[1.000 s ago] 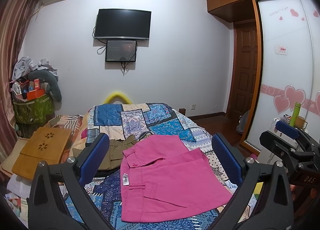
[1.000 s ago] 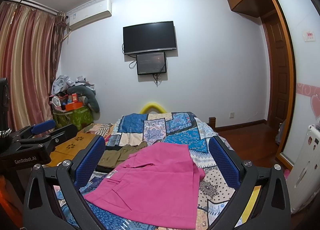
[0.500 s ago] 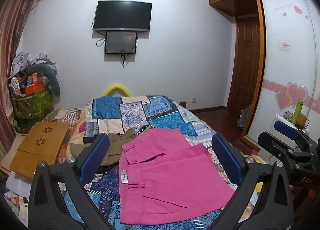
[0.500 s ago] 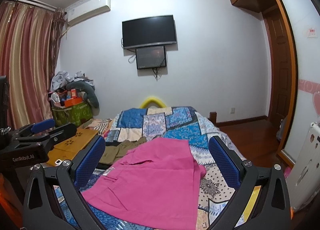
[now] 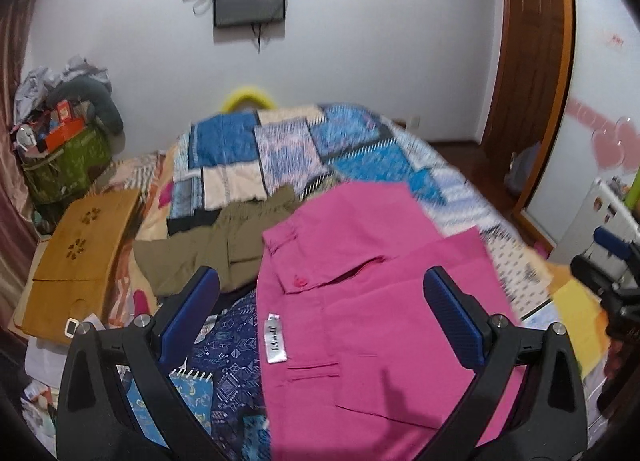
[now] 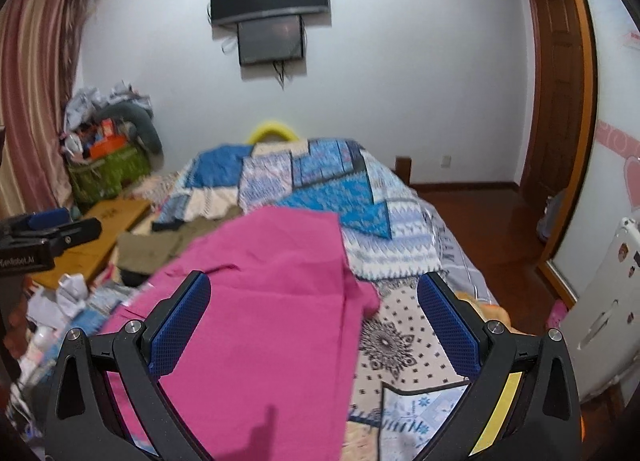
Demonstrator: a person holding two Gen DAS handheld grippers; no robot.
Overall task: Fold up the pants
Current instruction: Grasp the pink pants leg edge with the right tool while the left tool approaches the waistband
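Note:
Pink pants (image 5: pixel 372 301) lie spread on the patchwork bed, waistband and white label toward the left in the left wrist view; they also show in the right wrist view (image 6: pixel 260 301). My left gripper (image 5: pixel 322 315) is open and empty, hovering above the waistband area. My right gripper (image 6: pixel 314 321) is open and empty, above the pants' right edge. Neither touches the cloth. The right gripper's body shows at the right edge of the left wrist view (image 5: pixel 612 273).
Olive-brown pants (image 5: pixel 224 249) lie crumpled beyond the pink ones. A wooden lap tray (image 5: pixel 76 257) and clutter sit left of the bed. The patchwork bedspread (image 6: pixel 400 245) extends back to the wall. A wardrobe (image 5: pixel 592 101) and white appliance (image 6: pixel 600 301) stand at the right.
Both grippers have moved forward and tilted down toward the pink pants, which now look larger and closer. Both jaws stay open.

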